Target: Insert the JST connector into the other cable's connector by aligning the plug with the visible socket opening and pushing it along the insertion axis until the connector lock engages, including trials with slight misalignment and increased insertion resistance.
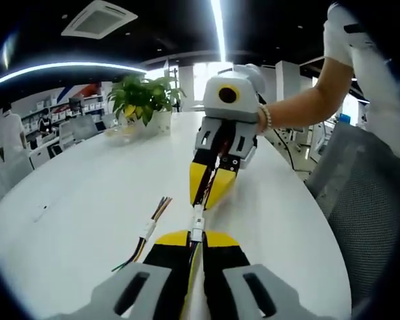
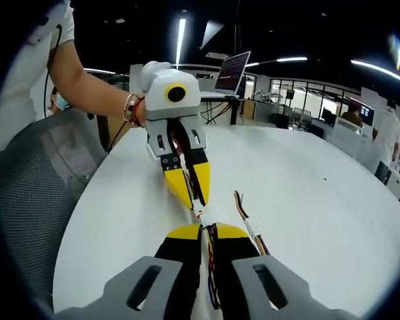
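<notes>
Both pairs of jaws are pressed together, each on its own cable end. In the left gripper view, the left gripper [image 1: 195, 239] comes up from the bottom with its yellow tips closed on a white JST connector [image 1: 197, 223], and thin wires run back between the jaws. Facing it, the right gripper [image 1: 210, 193] points down toward it, with its yellow jaws closed around a dark cable [image 1: 209, 175]. The tips of the two grippers are very near each other, and the connector sits between them, above the white table [image 1: 80, 200].

In the right gripper view, the right gripper [image 2: 210, 233] holds coloured wires [image 2: 211, 267] between its closed jaws, and the left gripper [image 2: 197, 203] meets it from above. A small white connector piece [image 2: 200, 215] is at the place where they meet. I cannot tell if the plug is already fully inside the socket.

One more cable with a white connector [image 1: 147, 230] and loose coloured wires lies on the table just beside the left gripper, toward the near edge. A potted plant [image 1: 145, 100] stands at the far edge of the table. A mesh chair [image 1: 367, 193] is beside the table.
</notes>
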### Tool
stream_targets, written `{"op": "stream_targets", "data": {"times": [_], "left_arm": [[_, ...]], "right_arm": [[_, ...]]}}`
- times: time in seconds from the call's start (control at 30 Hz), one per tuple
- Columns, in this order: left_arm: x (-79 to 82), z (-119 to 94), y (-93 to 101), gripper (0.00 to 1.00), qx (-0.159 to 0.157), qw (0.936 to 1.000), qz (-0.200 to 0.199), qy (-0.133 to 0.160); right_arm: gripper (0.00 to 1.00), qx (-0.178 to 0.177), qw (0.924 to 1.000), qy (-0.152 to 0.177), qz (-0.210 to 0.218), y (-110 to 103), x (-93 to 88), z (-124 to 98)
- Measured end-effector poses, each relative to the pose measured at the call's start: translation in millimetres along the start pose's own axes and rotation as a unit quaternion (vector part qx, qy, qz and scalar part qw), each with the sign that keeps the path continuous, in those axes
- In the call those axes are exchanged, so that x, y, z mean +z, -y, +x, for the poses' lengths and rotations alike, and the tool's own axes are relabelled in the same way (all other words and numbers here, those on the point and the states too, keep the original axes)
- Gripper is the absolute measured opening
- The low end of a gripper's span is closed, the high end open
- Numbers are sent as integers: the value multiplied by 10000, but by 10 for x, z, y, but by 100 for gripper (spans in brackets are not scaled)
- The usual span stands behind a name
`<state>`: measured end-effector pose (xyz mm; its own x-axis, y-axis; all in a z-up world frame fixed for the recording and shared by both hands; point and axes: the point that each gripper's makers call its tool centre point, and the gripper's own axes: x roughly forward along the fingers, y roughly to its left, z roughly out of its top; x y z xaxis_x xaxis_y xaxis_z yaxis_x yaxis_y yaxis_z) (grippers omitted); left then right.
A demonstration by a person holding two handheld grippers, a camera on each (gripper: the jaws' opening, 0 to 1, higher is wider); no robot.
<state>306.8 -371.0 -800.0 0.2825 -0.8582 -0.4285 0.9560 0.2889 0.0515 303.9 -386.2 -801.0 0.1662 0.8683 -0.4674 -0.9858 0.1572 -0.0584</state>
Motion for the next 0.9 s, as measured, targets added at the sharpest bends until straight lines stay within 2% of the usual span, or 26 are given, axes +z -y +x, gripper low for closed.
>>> {"op": "stream_targets", "data": {"times": [0.27,0.33,0.43,0.83,0.9], "left_arm": [[2,7,-5,0,16,10000,-25,8],[34,14,0,0,4,9999,-127,118],[23,33,-4,0,23,10000,-24,44],[52,19,14,0,-46,9999,-98,112],[52,33,-6,0,19,10000,18,70]], "right_arm": [[2,-25,10000,-38,8,-3,-7,3],[2,0,10000,9,2,-17,26,15],[2,-14,9999,-106,-120,-15,15,49],[2,31,10000,-10,-21,-19,45,54],[2,-26,10000,-32,-17,-3,40,64]]}}
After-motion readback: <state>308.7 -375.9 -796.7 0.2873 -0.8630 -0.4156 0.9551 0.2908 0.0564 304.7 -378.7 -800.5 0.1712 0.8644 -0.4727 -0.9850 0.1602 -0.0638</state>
